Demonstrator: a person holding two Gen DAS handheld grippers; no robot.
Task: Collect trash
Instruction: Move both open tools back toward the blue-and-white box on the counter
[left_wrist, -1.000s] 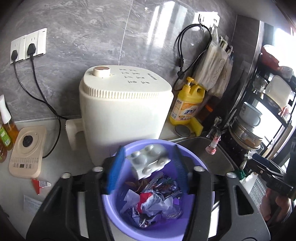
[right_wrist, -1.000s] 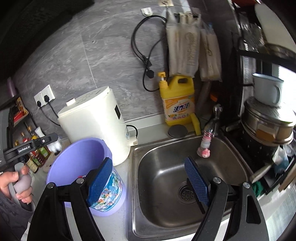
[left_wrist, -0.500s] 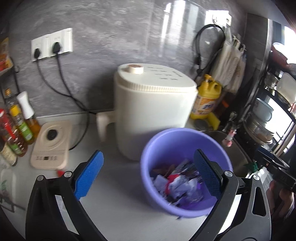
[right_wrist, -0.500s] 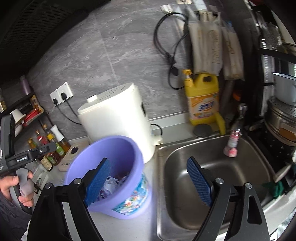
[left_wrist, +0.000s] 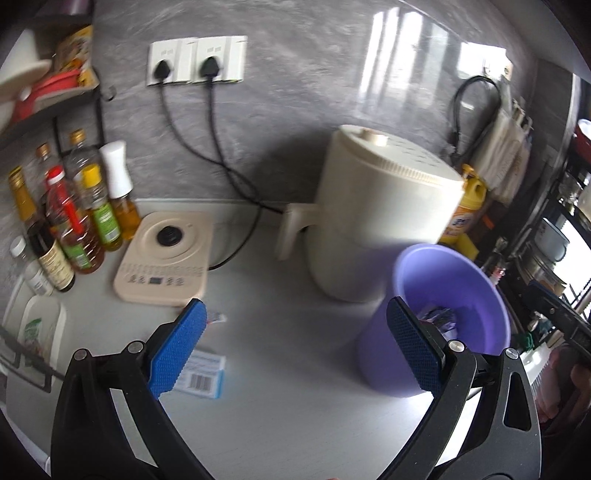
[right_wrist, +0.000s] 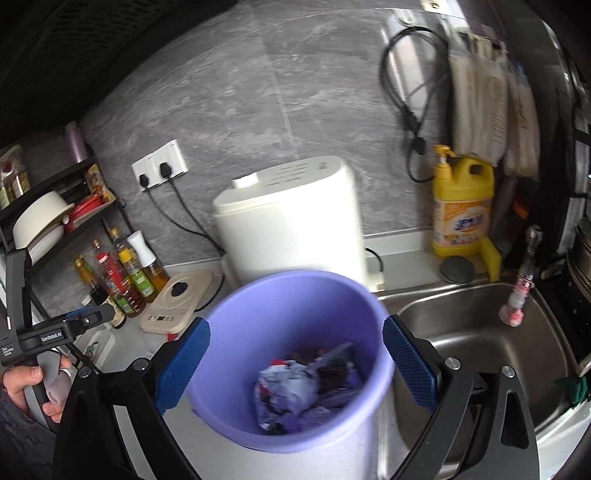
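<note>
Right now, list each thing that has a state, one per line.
Left claw: open, empty.
Right claw: open, empty, over the bin.
Purple bin: upright, crumpled wrappers at the bottom.
Barcode wrapper: flat on the counter.
Wall sockets: two plugs in.
Sink: no water visible.

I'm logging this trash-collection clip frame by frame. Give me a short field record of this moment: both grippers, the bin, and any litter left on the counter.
left gripper: open, empty, above the counter
right gripper: open, empty, jaws either side of the bin's rim, apparently not touching it
purple bin: upright beside the sink, crumpled wrappers inside
litter left: barcode label and small red-tipped wrapper on the counter
behind bin: white appliance
</note>
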